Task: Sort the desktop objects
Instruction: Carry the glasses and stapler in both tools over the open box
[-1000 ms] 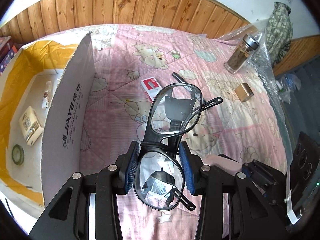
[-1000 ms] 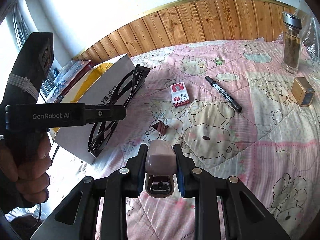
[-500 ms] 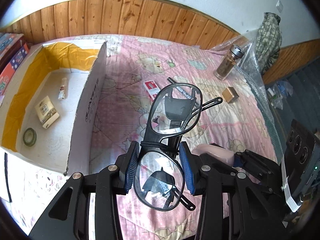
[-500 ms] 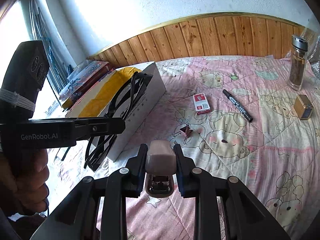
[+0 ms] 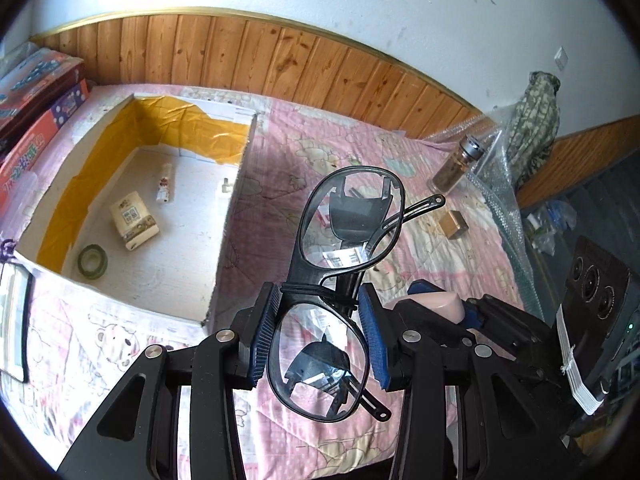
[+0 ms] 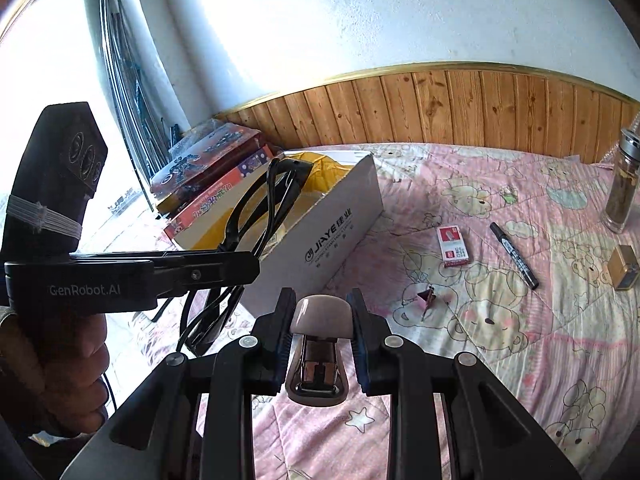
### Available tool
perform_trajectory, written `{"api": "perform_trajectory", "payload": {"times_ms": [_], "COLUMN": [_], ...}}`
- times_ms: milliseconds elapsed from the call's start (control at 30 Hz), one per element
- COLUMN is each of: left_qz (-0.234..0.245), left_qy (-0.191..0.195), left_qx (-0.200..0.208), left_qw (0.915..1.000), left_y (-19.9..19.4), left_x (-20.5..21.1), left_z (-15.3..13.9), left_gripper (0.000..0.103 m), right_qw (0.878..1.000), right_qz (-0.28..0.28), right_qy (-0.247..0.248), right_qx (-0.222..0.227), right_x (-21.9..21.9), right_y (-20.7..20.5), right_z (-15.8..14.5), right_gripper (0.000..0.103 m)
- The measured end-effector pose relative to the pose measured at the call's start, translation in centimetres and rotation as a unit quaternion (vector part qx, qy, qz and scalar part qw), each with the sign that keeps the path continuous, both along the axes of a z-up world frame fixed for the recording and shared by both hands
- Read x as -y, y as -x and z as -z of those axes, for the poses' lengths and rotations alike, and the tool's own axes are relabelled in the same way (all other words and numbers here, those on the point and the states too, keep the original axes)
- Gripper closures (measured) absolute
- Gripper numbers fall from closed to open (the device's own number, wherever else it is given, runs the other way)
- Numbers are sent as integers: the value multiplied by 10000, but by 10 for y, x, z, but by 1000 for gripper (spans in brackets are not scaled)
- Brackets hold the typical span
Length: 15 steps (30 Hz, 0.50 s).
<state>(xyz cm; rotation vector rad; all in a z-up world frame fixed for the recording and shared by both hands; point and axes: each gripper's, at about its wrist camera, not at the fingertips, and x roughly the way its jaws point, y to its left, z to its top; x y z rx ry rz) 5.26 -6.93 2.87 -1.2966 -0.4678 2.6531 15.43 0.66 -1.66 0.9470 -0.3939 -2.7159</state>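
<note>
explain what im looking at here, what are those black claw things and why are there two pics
No robot here: a person holds a handheld gripper in each hand, each with a fisheye camera looking along its two fingers, so you get two pictures. In the left view, the left gripper clamps a pair of black glasses. In the right view, the right gripper clamps a pinkish stapler. Beneath is a pink cartoon quilt with a white cardboard box, a red-and-white packet, a black marker, a glass bottle and a small gold box. The box already holds a tape roll and a small carton.
</note>
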Motion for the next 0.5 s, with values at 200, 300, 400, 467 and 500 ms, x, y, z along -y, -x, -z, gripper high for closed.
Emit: {"api": "perform_trajectory", "payload": {"times_ms": [200, 300, 400, 467, 500], "left_qz": [-316, -451, -570, -635, -666], "left_qy": [-153, -221, -258, -289, -308], "left_qx": [-82, -112, -142, -147, -142], "left_qw": [9993, 9987, 9979, 9975, 9972], "left_y": [-7, -8, -8, -7, -7], "left_x": [32, 48, 61, 70, 75], "left_z": [-7, -9, -9, -9, -9], "left_gripper": [61, 61, 61, 61, 61], "right_qw": [9995, 9990, 9985, 9981, 9979], "right_qz": [-307, -439, -551, -611, -641], "right_qy": [-49, -38, -34, -55, -69], "right_qx": [-50, -56, -52, -55, -58], "right_x": [20, 29, 39, 46, 48], "right_y": [15, 24, 35, 42, 45], "right_z": [-14, -19, -25, -29, -31], "right_gripper": [76, 76, 76, 76, 76]}}
